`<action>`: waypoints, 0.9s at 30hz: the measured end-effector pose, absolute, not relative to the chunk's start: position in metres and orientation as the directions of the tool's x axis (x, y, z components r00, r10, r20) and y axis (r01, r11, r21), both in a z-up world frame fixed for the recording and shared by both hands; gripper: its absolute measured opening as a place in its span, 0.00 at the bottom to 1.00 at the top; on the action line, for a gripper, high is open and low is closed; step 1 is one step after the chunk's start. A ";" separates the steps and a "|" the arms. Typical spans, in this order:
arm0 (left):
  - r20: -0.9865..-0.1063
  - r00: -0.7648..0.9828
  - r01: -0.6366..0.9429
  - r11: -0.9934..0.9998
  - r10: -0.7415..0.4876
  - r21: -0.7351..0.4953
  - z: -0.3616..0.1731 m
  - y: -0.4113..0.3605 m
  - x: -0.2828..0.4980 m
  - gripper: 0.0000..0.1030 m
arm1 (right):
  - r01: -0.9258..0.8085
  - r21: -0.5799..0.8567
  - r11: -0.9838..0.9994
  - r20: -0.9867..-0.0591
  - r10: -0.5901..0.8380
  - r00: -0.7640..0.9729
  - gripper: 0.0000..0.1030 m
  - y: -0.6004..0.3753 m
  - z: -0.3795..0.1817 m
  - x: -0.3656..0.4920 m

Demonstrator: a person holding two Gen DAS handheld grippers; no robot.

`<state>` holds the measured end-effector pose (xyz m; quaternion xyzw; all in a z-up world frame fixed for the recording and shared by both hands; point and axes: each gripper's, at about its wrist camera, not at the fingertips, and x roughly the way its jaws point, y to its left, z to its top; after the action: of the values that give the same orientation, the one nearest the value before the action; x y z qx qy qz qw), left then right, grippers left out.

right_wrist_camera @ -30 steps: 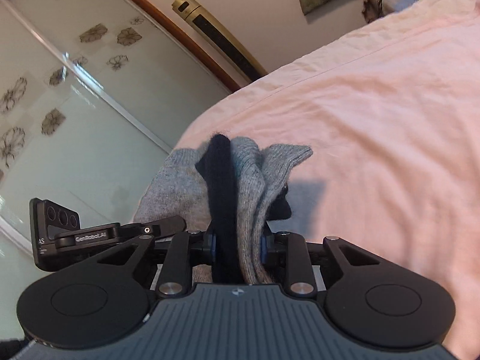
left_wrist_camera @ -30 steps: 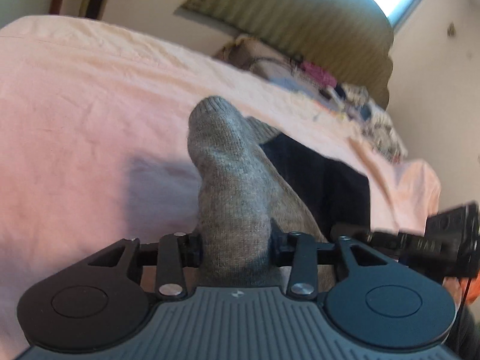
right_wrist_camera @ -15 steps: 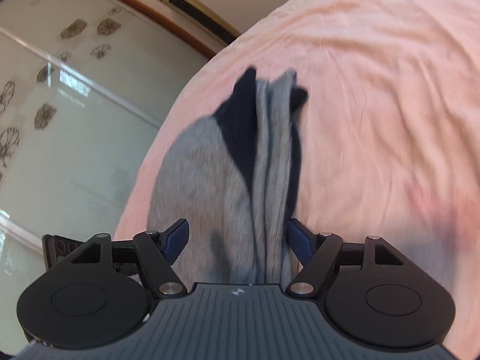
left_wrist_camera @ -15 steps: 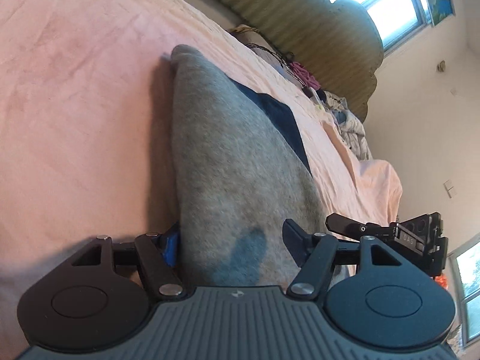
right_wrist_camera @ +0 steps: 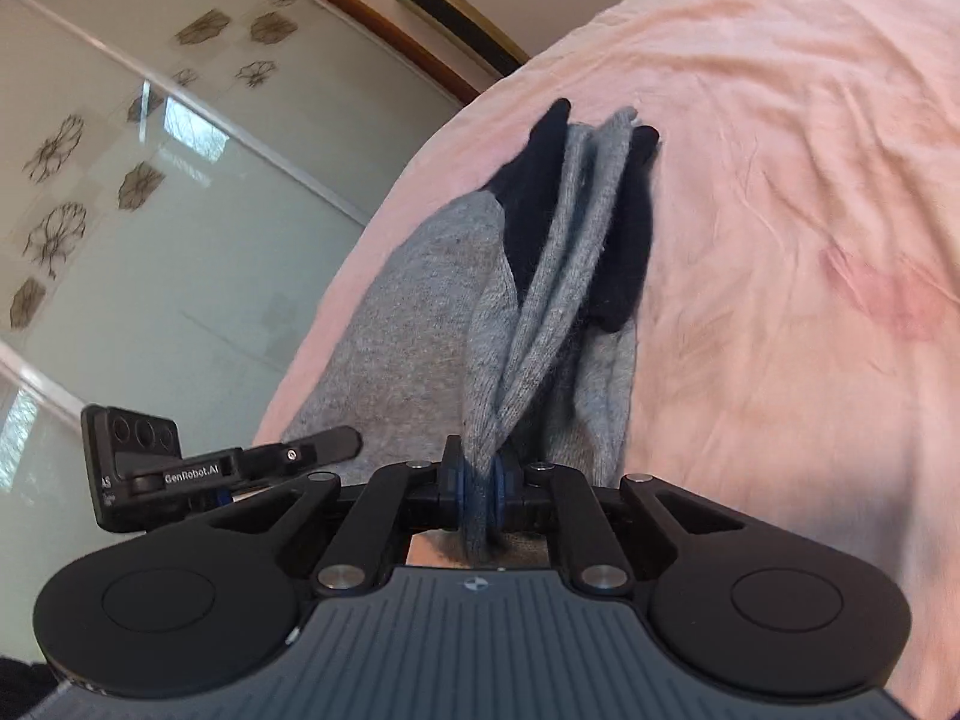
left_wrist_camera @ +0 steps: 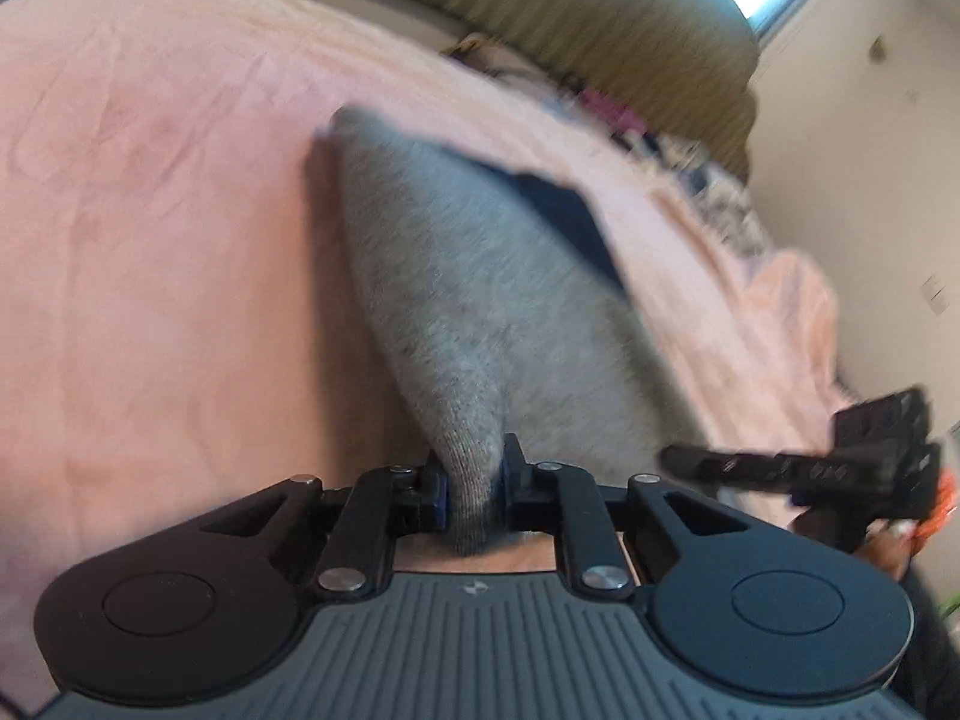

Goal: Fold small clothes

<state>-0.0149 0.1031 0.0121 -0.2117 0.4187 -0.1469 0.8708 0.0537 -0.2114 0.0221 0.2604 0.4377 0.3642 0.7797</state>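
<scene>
A small grey knit garment [left_wrist_camera: 480, 300] with navy blue panels [left_wrist_camera: 570, 210] lies on a pink bed sheet [left_wrist_camera: 150, 240]. My left gripper [left_wrist_camera: 471, 480] is shut on a pinched grey edge of it. In the right wrist view the same garment [right_wrist_camera: 420, 330] shows bunched grey and navy folds [right_wrist_camera: 600, 228]. My right gripper [right_wrist_camera: 478, 480] is shut on a gathered grey fold. Each gripper shows at the edge of the other's view, the right one [left_wrist_camera: 810, 468] and the left one [right_wrist_camera: 228, 462].
The pink sheet [right_wrist_camera: 810, 210] spreads wide to both sides. A heap of mixed clothes [left_wrist_camera: 690, 150] lies by the olive headboard [left_wrist_camera: 600, 18]. A frosted glass sliding door with flower prints [right_wrist_camera: 150, 180] stands beyond the bed's edge.
Both grippers were shut on the garment a second ago, opened over it half a second ago, and have now closed again on pinched grey folds.
</scene>
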 end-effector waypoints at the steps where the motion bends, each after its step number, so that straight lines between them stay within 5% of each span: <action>1: -0.678 0.613 0.063 0.880 -0.406 -0.470 0.009 0.105 -0.020 0.22 | -0.317 0.722 0.616 -0.513 0.783 0.353 0.16 -0.214 0.016 0.051; 4: -0.658 0.678 0.068 0.919 -0.329 -0.389 0.031 0.106 -0.038 0.24 | -0.260 0.744 0.616 -0.495 0.769 0.405 0.28 -0.231 0.013 0.048; 6: -0.587 0.778 0.073 0.960 -0.223 -0.269 0.055 0.095 -0.048 0.27 | -0.267 0.724 0.636 -0.469 0.737 0.487 0.56 -0.235 0.029 0.050; 8: -0.499 0.848 0.097 0.977 -0.180 -0.189 0.073 0.078 -0.049 0.46 | -0.288 0.687 0.667 -0.444 0.699 0.561 0.80 -0.229 0.048 0.060; 9: -0.457 0.872 0.111 0.981 -0.173 -0.159 0.076 0.068 -0.046 0.73 | -0.308 0.677 0.668 -0.423 0.696 0.581 0.83 -0.222 0.057 0.069; 10: -0.415 0.892 0.135 0.983 -0.176 -0.126 0.076 0.056 -0.041 0.89 | -0.320 0.676 0.664 -0.402 0.696 0.594 0.83 -0.213 0.064 0.081; 12: -0.391 0.902 0.177 0.983 -0.185 -0.058 0.063 0.031 -0.026 0.90 | -0.318 0.706 0.632 -0.370 0.713 0.595 0.84 -0.194 0.073 0.112; 15: -0.533 0.834 0.177 0.984 -0.145 0.009 0.027 0.004 0.011 0.89 | -0.309 0.762 0.569 -0.349 0.763 0.544 0.85 -0.154 0.072 0.162; 17: -0.563 0.820 0.175 0.982 -0.103 0.076 0.007 -0.003 0.018 0.91 | -0.301 0.729 0.615 -0.414 0.746 0.521 0.86 -0.130 0.061 0.182; 19: -0.560 0.815 0.199 0.980 -0.147 0.032 0.011 0.003 0.018 0.92 | -0.294 0.655 0.696 -0.521 0.698 0.491 0.85 -0.116 0.038 0.195; 23: -0.560 0.808 0.222 0.975 -0.183 0.001 0.009 0.012 0.016 0.95 | -0.331 0.624 0.708 -0.482 0.682 0.550 0.69 -0.136 0.021 0.187; 27: -0.553 0.810 0.213 0.976 -0.195 -0.032 0.008 0.016 0.020 1.00 | -0.319 0.588 0.743 -0.522 0.651 0.551 0.74 -0.124 0.050 0.180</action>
<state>0.0204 0.0163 0.0085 0.0158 0.2889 -0.1073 0.9512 0.1801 -0.1244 0.0504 0.2186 0.3790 0.2842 0.8531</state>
